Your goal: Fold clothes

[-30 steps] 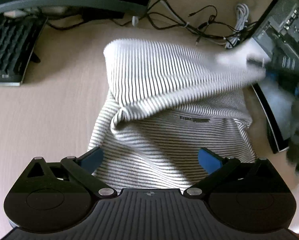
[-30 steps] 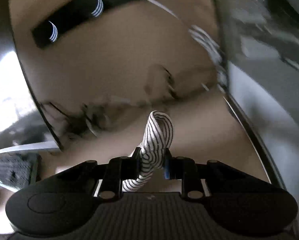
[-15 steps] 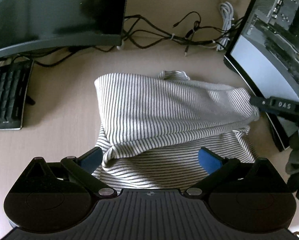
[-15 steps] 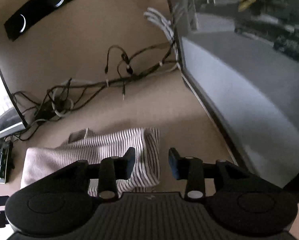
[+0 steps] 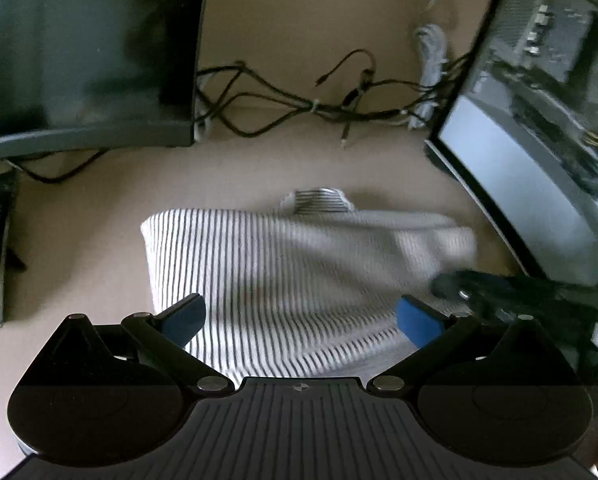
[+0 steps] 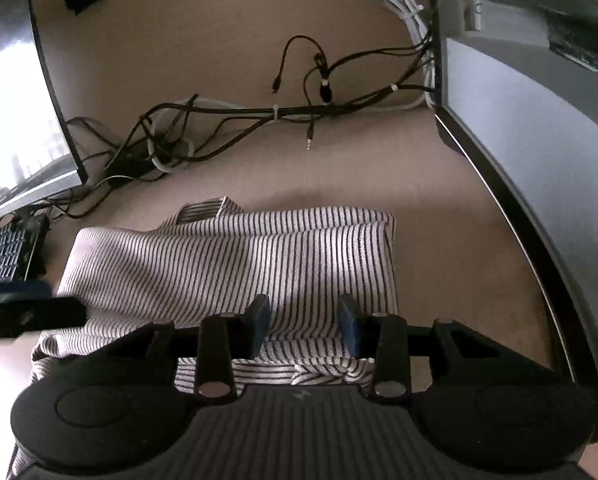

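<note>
Striped black-and-white knit top (image 6: 235, 264) lies folded on the tan desk (image 6: 439, 200); it looks soft, light and floppy. Best pinched at its right corners. Left gripper (image 5: 299, 320) spread wide, right gripper (image 6: 303, 324) parted, both empty.

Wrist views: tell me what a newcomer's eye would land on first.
The striped shirt stands out first, lying folded over in the middle of the beige desk, with both tongs open above its near edge. Behind it a tangle of black cables runs across the desk, between the monitors on either side.
</note>
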{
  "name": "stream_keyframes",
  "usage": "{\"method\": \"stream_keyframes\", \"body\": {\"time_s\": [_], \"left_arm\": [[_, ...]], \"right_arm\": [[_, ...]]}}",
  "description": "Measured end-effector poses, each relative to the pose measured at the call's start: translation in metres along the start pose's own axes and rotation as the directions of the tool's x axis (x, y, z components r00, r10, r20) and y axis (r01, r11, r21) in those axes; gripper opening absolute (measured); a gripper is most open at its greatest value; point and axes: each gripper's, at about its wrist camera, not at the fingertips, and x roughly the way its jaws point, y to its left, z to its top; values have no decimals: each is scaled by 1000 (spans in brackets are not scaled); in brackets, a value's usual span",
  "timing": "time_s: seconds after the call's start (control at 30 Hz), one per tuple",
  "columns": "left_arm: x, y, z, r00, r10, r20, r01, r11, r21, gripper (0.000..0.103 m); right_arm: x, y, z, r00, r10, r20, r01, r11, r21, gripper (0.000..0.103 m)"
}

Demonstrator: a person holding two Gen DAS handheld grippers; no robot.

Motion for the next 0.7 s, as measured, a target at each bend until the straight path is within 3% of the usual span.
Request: {"method": "stream_keyframes", "body": {"time_s": [0.17, 0.3, 0.47, 0.53, 0.63, 0.7], "left_arm": [[31, 24, 4, 997, 55, -62, -60, 996, -69, 103], [34, 34, 1, 997, 63, -54, -68, 995, -79, 103], [32, 46, 1, 995, 70, -68, -79, 988, -134, 103], [22, 45, 3, 998, 50, -42, -56, 988, -147, 103], [0, 33, 9, 998, 41, 46, -36, 995, -91, 103], [-11, 25, 13, 995, -10, 96, 17, 998, -68, 103]], "right_arm": [[-1, -7, -1, 999, 32, 7, -32, 999, 13, 38], [0, -5, -3, 999, 40, 17, -40, 999, -17, 40], [5, 4, -2, 999, 47, 10, -46, 997, -68, 62], [7, 8, 0, 999, 34, 2, -33, 995, -97, 63], [9, 8, 2, 999, 33, -5, -34, 994, -104, 64], [11, 9, 3, 999, 35, -8, -35, 993, -108, 68]]}}
